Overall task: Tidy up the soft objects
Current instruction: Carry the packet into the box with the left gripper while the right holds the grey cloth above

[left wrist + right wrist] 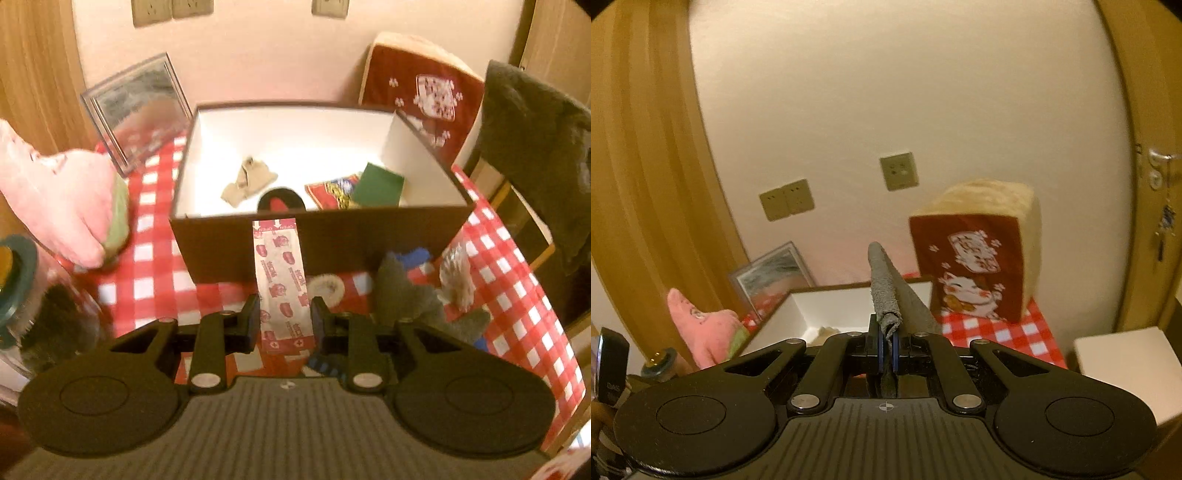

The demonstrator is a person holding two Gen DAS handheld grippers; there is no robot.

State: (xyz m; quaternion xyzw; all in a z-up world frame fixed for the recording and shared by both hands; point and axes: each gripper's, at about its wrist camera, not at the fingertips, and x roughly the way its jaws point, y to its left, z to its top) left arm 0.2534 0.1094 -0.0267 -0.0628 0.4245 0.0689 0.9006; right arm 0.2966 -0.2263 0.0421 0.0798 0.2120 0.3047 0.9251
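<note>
The bench (155, 258) is covered by red-checked cloth, a brown box (332, 240) standing against the wall. A bandage strip (282, 288) lies between the parted fingers of the left gripper (284, 321). A grey cloth (886, 291) is clamped by the right gripper (886, 350).

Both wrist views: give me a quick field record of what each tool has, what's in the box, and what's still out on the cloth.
left tool: open, bandage strip between its fingers, not clamped
right tool: shut on grey cloth, raised above the table
box: open; holds beige sock, green pad, red patterned pouch
checked tablecloth: grey soft items at the box front, pink plush left
</note>
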